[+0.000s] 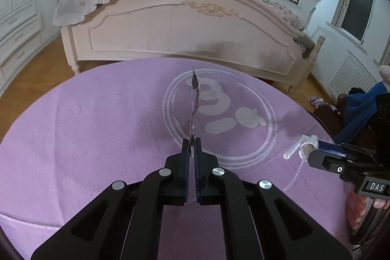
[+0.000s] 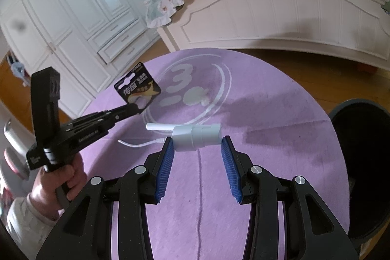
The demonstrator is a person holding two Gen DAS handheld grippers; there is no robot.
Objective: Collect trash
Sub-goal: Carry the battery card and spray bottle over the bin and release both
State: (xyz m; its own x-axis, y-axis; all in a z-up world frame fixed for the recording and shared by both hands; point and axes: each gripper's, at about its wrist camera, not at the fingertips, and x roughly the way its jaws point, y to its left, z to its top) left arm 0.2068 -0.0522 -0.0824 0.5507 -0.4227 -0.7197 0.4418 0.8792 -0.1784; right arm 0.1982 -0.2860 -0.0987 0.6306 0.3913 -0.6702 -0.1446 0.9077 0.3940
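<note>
Both bits of trash are picked up off the purple tabletop point(image 2: 268, 113), but neither is in the dark bin point(image 2: 360, 162) at the tabletop's right edge yet, so I think dropping them in is what is left. The left tongs point(image 1: 192, 145) are shut tight on a flat battery card point(image 2: 138, 89), which sticks up from their tips above the middle of the tabletop. The right tongs point(image 2: 198, 145) are clamped on a white pump top point(image 2: 195, 135), held crossways between the blue pads point(image 2: 165, 167), with its thin tube point(image 2: 139, 143) hanging off to the left.

A round purple rug point(image 2: 268, 162) lies on the wooden floor point(image 1: 43, 65).
</note>
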